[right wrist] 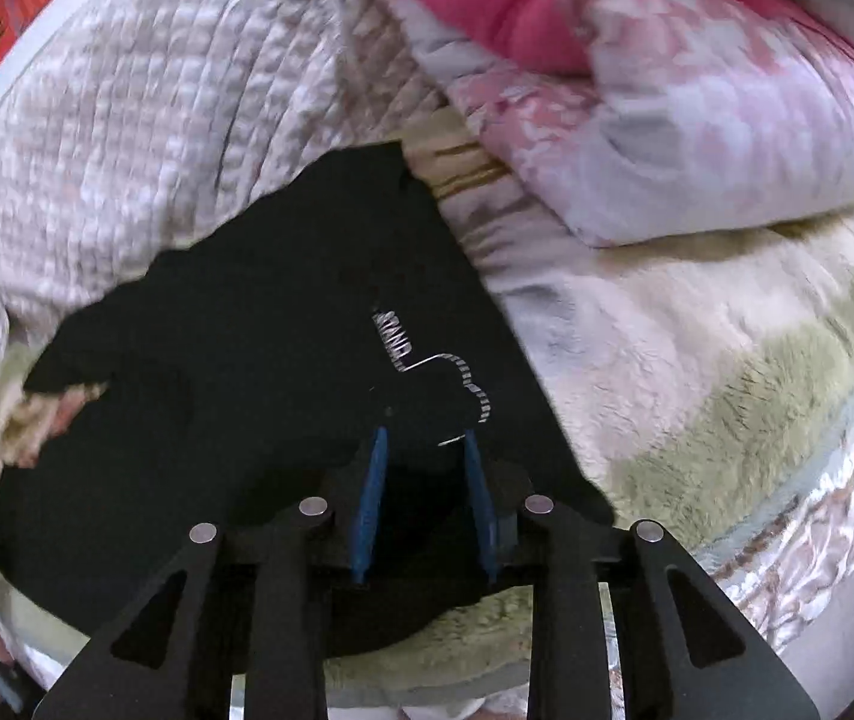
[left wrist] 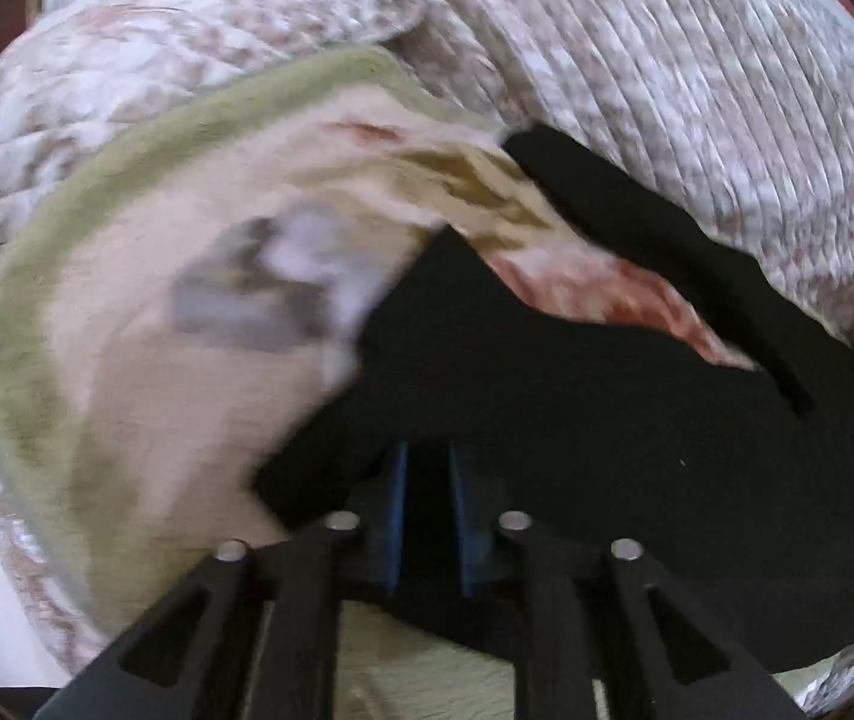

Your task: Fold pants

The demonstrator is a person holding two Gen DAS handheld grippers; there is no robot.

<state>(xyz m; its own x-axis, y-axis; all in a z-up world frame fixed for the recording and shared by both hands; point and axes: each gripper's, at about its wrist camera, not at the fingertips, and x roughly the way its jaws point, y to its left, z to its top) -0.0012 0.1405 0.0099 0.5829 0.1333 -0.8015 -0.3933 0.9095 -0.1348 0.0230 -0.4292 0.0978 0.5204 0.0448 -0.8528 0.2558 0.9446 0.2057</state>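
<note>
1. Pants (left wrist: 577,420), black, are laid on a fleece blanket (left wrist: 145,312) on the bed, beside a quilted cover (right wrist: 145,138).
2. Left tongs (left wrist: 427,516): blue pads are narrowly parted above the fabric; nothing is gripped.
3. Right tongs (right wrist: 424,498): pads are parted wider over the pants, released.

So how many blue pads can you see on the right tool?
2. One blue pad stands left of the gap, the other blue pad right of it, both over the black pants. None seems hidden.
</note>
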